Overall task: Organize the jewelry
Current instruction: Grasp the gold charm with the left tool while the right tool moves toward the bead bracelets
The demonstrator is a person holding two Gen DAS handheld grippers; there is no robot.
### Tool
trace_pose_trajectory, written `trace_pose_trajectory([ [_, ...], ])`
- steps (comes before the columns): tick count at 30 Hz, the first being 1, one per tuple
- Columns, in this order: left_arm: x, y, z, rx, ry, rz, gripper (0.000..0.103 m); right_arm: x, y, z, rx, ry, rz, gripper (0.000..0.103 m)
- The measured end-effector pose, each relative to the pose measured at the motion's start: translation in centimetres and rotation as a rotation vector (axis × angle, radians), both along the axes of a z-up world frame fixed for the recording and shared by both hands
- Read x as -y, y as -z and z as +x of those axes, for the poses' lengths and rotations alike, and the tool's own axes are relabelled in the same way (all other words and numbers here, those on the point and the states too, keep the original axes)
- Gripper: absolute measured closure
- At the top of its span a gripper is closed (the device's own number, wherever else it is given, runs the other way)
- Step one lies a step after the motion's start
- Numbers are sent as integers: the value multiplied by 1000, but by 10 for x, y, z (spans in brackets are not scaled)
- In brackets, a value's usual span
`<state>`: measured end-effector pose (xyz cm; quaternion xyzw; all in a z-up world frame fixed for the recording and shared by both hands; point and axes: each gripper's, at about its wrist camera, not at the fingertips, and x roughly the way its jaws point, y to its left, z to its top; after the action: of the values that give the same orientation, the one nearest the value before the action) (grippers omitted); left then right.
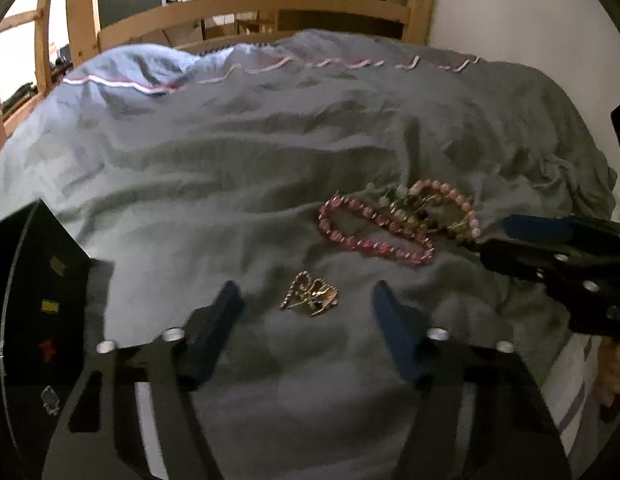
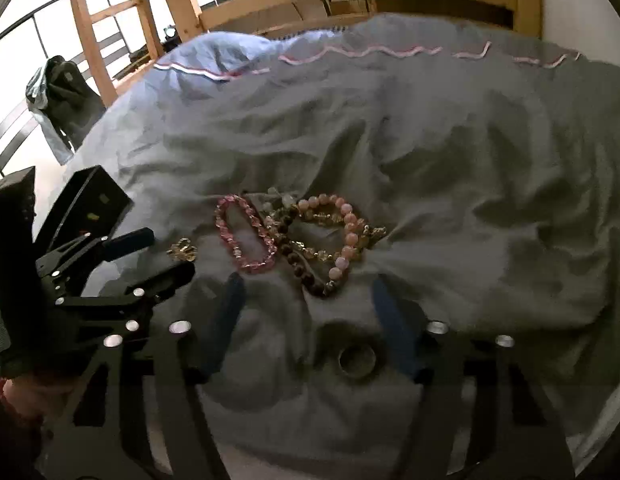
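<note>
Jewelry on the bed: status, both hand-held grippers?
Left hand-held gripper open, straddling gold brooch. Right hand-held gripper open, empty, short of bracelet pile. Ring on duvet. Jewelry box left. Nothing blocking.

L claw (image 1: 305, 300) & R claw (image 2: 305, 292) – both wide open, hovering low, side by side.

Glossy pink bead bracelet (image 1: 370, 228), shiny metal ring (image 2: 356, 360) on matt wrinkled cloth duvet (image 1: 229, 168), wood bedframe (image 1: 269, 4).
</note>
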<state>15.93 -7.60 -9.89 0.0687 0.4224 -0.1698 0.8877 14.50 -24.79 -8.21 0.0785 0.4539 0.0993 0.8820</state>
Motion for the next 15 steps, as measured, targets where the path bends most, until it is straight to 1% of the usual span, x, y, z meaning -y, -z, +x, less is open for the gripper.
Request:
trace_pose_trajectory([
  [1,0,3,2,-9,-5,10,52,-1,4,3,-12,-3,4,45],
  [2,1,6,4,-19,-6,15,54,-3,8,6,-22,-7,4,49],
  [3,0,7,5,-21,-5,12,61,-4,11,8,-31,-12,-3,51],
  [4,-1,7,5,-22,-4,8,71,-6,14,10,-39,-14,-12,55],
  [5,-1,7,6,-26,-4,3,75,-7,17,11,-47,-16,-14,63],
  [7,-4,6,6,-34,-5,-18,87,-6,20,12,-55,-13,-15,71],
  [8,-5,5,6,-36,-4,-25,92,-4,19,12,-51,-7,-11,78],
  [11,-5,2,4,-32,5,-41,93,0,14,10,-30,5,11,83],
  [12,-6,1,2,-29,10,-45,93,0,10,8,-13,6,19,87],
  [13,-5,-1,0,-24,16,-53,93,1,7,6,4,3,29,94],
  [14,-5,-2,-2,-19,18,-57,93,1,3,4,22,-1,37,99],
  [15,-5,-4,-3,-14,20,-61,93,1,0,3,38,-3,39,100],
])
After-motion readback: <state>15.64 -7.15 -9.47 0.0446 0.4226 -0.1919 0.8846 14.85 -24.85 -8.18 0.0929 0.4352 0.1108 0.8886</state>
